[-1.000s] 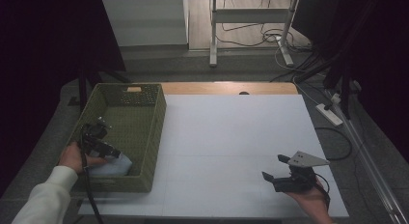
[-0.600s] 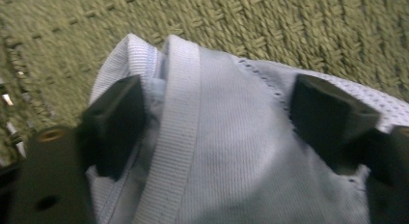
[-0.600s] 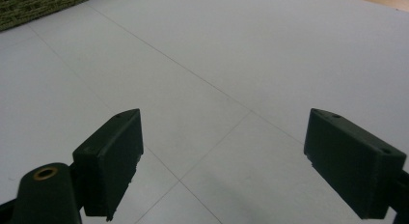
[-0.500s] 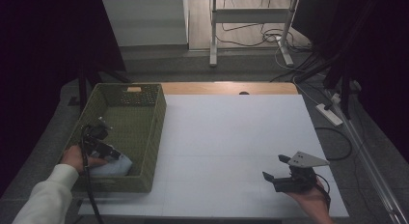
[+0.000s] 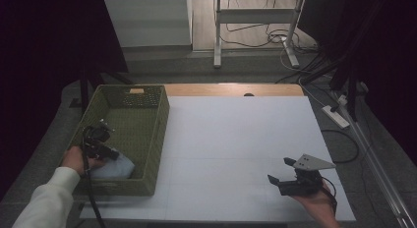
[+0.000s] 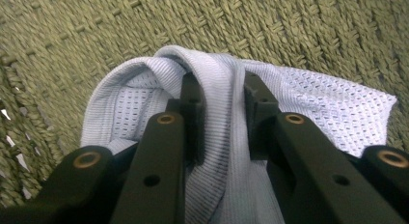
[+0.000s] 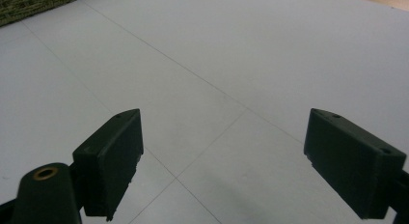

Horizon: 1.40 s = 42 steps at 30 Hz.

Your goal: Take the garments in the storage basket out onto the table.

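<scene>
One pale blue mesh cloth (image 6: 308,108) lies crumpled on the floor of the green woven basket (image 5: 147,139), at its near end. A raised fold of it sits between the jaws of the left tool (image 6: 219,120), which have just been closing and now pinch that fold. So the grasp looks made; lifting the cloth out of the basket and setting it on the white surface (image 5: 236,139) seem to remain. The right tool (image 7: 224,159) hovers with jaws wide apart and holds nothing, over the surface's near right corner.
</scene>
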Available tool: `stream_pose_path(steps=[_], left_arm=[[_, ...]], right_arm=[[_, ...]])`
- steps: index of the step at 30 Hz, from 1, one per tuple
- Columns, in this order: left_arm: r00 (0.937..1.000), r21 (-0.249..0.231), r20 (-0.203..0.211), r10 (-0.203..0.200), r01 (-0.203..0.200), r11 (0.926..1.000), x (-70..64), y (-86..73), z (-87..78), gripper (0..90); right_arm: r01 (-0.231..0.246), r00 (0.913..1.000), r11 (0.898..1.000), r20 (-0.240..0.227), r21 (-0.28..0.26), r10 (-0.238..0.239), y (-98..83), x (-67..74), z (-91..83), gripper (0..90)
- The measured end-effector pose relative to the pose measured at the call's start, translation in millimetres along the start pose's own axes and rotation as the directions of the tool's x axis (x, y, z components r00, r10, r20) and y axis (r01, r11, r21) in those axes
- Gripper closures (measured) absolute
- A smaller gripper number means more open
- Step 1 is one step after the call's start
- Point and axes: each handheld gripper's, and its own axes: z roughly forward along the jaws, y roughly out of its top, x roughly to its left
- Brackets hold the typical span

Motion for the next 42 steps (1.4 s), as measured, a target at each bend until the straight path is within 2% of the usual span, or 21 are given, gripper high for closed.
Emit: stream_pose_path(steps=[5,8,9,12,13,15,16,17,22,25,28,29,31,32,34,35,39,42], left_arm=[[1.0000,-0.040,-0.002,0.010,-0.010,0.9992,0.1,-2.2,-6.6,75.3],[1.0000,-0.098,-0.001,0.009,-0.009,0.9951,0.3,-5.7,-15.7,76.0],[1.0000,-0.098,-0.001,0.009,-0.009,0.9951,0.3,-5.7,-15.7,76.2],[1.0000,-0.154,0.005,0.004,-0.003,0.9881,1.0,-9.5,-25.2,76.5],[0.9999,-0.188,0.013,-0.003,0.005,0.9822,1.6,-11.8,-31.2,76.9],[0.9998,-0.201,0.017,-0.005,0.008,0.9795,1.8,-12.7,-33.9,77.0],[0.9998,-0.228,0.019,-0.003,0.007,0.9736,2.0,-14.5,-39.4,77.1],[0.9998,-0.228,0.019,-0.003,0.007,0.9736,2.0,-14.5,-39.4,77.1],[0.9990,-0.306,0.043,-0.014,0.026,0.9516,0.3,-18.2,-51.2,77.1],[0.9990,-0.342,0.044,-0.011,0.026,0.9392,-2.2,-19.3,-57.4,77.1],[0.9982,-0.391,0.057,-0.017,0.038,0.9196,-3.3,-21.8,-63.8,77.2],[0.9982,-0.391,0.057,-0.017,0.038,0.9196,-3.3,-21.8,-63.8,77.2],[0.9957,-0.413,0.090,-0.021,0.057,0.9088,-1.8,-24.4,-67.1,77.3],[0.9957,-0.413,0.090,-0.021,0.057,0.9088,-1.8,-24.4,-67.1,77.3],[0.9950,-0.435,0.098,-0.021,0.062,0.8981,-2.0,-27.3,-70.6,77.4],[0.9950,-0.435,0.098,-0.021,0.062,0.8981,-2.0,-27.3,-70.6,77.4],[0.9930,-0.474,0.116,-0.024,0.077,0.8772,-2.1,-31.2,-76.1,77.4],[0.9914,-0.489,0.128,-0.025,0.085,0.8681,-2.2,-32.9,-79.1,77.5]], right_arm=[[-0.001,1.0000,1.000,0.002,0.000,0.001,-0.3,-0.5,0.1,14.1],[-0.001,1.0000,1.000,0.003,-0.002,0.001,-0.1,-0.6,0.1,14.1],[-0.001,1.0000,1.000,0.003,-0.002,0.001,0.0,-0.5,0.2,14.1],[0.000,1.0000,1.000,0.004,-0.002,0.000,0.1,-0.2,0.4,14.1],[0.002,1.0000,1.000,0.009,-0.005,-0.002,0.3,0.0,0.3,14.2],[0.003,0.9999,1.000,0.013,-0.011,-0.003,0.5,0.0,0.1,14.3],[-0.001,0.9997,1.000,0.024,-0.024,0.002,1.3,-0.6,-1.4,14.4],[-0.001,0.9997,1.000,0.024,-0.024,0.002,1.3,-0.6,-1.4,14.4],[-0.006,0.9994,1.000,0.034,-0.029,0.007,0.8,-1.9,-2.9,14.5],[-0.004,0.9993,1.000,0.036,-0.027,0.005,0.8,-1.8,-2.4,14.6],[-0.004,0.9993,1.000,0.037,-0.031,0.005,1.1,-1.5,-2.9,14.6],[-0.004,0.9993,1.000,0.037,-0.031,0.005,1.1,-1.5,-2.9,14.6],[-0.007,0.9992,0.999,0.040,-0.033,0.009,0.7,-2.1,-3.3,14.6],[-0.009,0.9992,0.999,0.039,-0.034,0.010,0.6,-2.2,-3.4,14.6],[-0.009,0.9991,0.999,0.041,-0.033,0.011,0.5,-2.4,-3.5,14.5],[-0.009,0.9991,0.999,0.041,-0.033,0.011,0.5,-2.4,-3.5,14.5],[-0.008,0.9990,0.999,0.044,-0.033,0.010,0.6,-2.1,-3.3,14.6],[-0.008,0.9988,1.000,0.048,-0.030,0.009,0.6,-2.3,-3.3,14.5]])
